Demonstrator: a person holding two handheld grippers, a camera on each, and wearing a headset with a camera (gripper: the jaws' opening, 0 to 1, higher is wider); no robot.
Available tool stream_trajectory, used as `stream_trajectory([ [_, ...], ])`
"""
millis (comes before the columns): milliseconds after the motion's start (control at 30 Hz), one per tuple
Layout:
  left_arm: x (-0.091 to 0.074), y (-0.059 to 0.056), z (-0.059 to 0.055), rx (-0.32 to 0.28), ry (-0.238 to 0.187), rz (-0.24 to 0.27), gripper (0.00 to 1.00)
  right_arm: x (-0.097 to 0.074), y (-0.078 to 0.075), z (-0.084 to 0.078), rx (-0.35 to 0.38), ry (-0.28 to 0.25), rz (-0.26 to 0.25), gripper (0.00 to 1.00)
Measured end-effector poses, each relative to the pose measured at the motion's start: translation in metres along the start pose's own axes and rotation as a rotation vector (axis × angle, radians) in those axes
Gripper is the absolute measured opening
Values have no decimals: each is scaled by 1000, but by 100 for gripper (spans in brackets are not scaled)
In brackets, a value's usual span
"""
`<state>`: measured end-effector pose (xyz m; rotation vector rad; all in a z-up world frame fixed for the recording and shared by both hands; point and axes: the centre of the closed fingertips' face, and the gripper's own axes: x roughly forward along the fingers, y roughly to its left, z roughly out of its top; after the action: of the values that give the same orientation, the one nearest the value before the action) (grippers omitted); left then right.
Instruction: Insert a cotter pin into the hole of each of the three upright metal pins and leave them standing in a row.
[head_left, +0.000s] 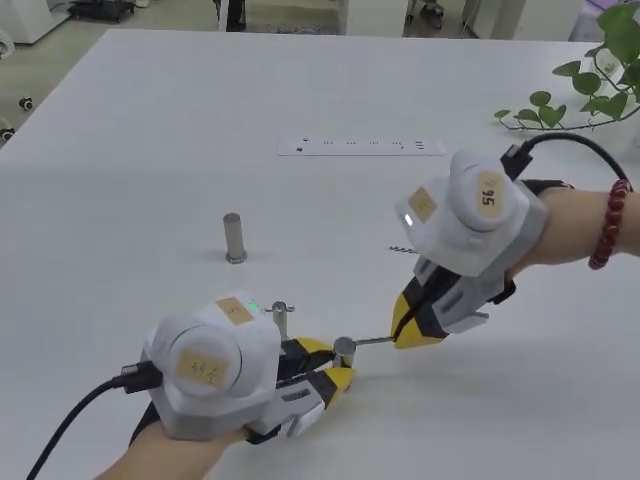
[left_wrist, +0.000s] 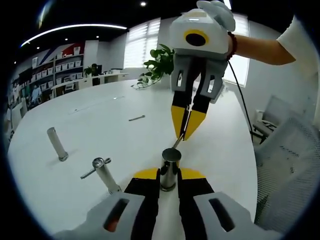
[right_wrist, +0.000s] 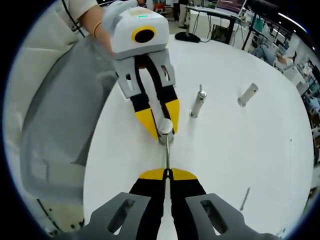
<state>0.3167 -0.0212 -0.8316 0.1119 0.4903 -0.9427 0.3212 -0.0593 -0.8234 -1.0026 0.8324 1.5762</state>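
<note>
1. Held pin (head_left: 343, 350): stands upright on the table (head_left: 150, 120), at the near end of the group, between the left jaws. No cotter can be confirmed through it yet.
2. Cotter (head_left: 374, 341): lies roughly level, with its tip touching the head of the held pin. The pictures do not show whether the tip has entered the hole.
3. Left gripper (head_left: 335, 362): jaws closed on the shaft of the held pin, steadying it.
4. Right gripper (head_left: 400, 338): jaws pinched shut on the back end of the cotter, pointing it at the held pin.
5. Done pin (head_left: 280, 315): upright just beside the left gripper, with a cross-piece through its head. Judged complete.
6. Bare pin (head_left: 234, 238): upright and well apart from the other two on the far side. Its head carries nothing.
7. Spare cotter (head_left: 402, 249): lies flat on the table beyond the right gripper, apparently reserved for the bare pin.
8. Tally, as a judgement: one of three pins is fitted, the second is mid-insertion, and the third is untouched. The pins form a loose diagonal, so the row may need tidying.
9. Surroundings: a power strip (head_left: 360, 146) lies at the far middle of the table, and a plant (head_left: 600, 70) stands at the far right corner.
</note>
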Motion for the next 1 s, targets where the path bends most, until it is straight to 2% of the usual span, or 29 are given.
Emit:
stream_trajectory([
  [633,1,0,0,6,5,-8,12,3,-4,-2,-16,10,4,3],
  [1000,1,0,0,4,7,-10,12,3,0,-2,-30,17,13,3],
])
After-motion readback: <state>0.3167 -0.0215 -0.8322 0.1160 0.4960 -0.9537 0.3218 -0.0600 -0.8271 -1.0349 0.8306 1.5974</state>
